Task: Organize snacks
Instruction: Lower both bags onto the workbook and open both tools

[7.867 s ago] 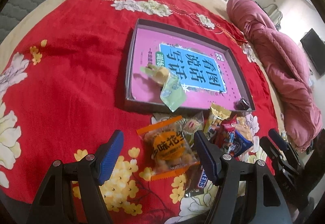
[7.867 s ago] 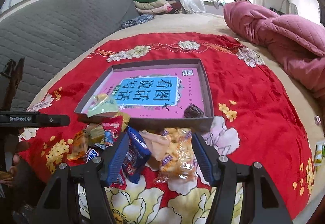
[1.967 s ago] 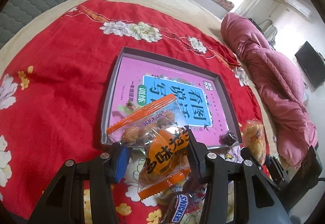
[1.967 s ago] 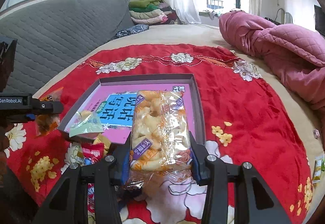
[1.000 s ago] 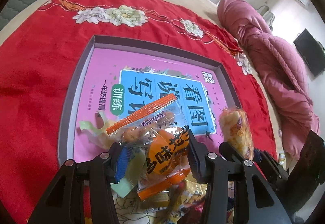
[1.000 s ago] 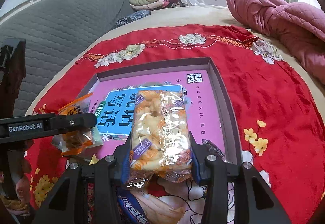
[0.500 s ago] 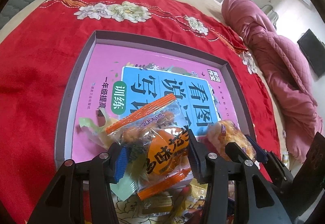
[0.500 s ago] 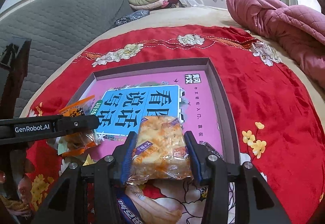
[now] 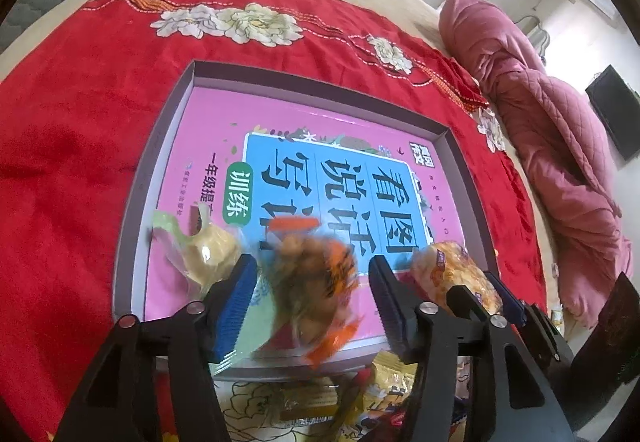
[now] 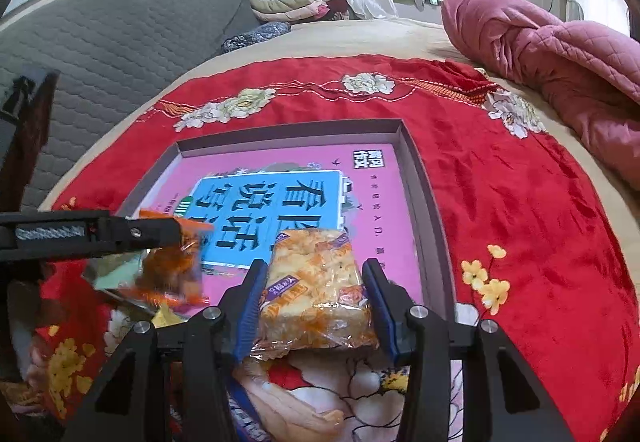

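Observation:
A shallow grey box [image 9: 132,193] with a pink and blue book cover inside lies on the red floral blanket; it also shows in the right wrist view [image 10: 420,177]. My left gripper [image 9: 312,282] is open; the orange peanut snack pack [image 9: 316,278] is blurred and dropping between its fingers over the box's near edge. It shows in the right wrist view [image 10: 168,270] too. My right gripper [image 10: 310,298] is shut on a clear pack of yellow pastry [image 10: 316,282], held over the box's near right corner. A pale green snack [image 9: 196,238] lies in the box.
Loose snack packs [image 9: 360,394] lie on the blanket in front of the box. A pink quilt [image 10: 560,53] is heaped at the right. A grey padded headboard [image 10: 100,37] is at the left, folded clothes at the back.
My left gripper has opened and let go of the orange pack, which now falls toward the box. The pastry pack in my right gripper has tipped down flatter.

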The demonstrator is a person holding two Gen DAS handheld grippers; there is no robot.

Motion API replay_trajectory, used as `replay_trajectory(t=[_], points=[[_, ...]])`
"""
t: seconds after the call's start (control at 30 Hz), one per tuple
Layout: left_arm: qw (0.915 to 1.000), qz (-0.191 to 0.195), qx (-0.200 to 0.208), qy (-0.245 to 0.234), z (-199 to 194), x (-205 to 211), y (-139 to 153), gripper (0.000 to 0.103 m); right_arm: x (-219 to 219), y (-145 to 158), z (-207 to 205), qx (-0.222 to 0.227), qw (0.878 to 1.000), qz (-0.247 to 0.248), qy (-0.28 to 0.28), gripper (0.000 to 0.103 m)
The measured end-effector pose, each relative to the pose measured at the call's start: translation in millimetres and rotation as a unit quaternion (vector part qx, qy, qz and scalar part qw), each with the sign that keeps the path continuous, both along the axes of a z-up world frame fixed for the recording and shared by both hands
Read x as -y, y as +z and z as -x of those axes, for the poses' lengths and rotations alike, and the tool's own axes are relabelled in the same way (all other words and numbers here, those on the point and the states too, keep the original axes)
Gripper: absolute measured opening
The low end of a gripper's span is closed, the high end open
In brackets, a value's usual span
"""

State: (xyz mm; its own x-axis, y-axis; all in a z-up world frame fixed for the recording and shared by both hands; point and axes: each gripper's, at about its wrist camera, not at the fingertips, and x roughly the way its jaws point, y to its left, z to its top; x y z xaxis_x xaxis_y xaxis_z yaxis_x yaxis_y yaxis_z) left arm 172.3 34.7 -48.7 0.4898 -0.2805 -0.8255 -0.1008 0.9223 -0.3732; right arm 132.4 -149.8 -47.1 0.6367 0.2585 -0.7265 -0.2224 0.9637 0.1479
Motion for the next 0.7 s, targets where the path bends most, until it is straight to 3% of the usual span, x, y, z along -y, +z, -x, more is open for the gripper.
replay_trajectory(t=[0.57, 0.7], points=[[0.9999, 0.0, 0.011, -0.003, 10, -5, 17, 0.068, 20, 5, 1, 0.011, 0.999, 0.003, -0.039, 0.055], [0.9999, -0.003, 0.016, -0.002, 13, -8, 24, 0.068, 25, 12, 4, 0.016, 0.999, -0.013, -0.041, 0.063]])
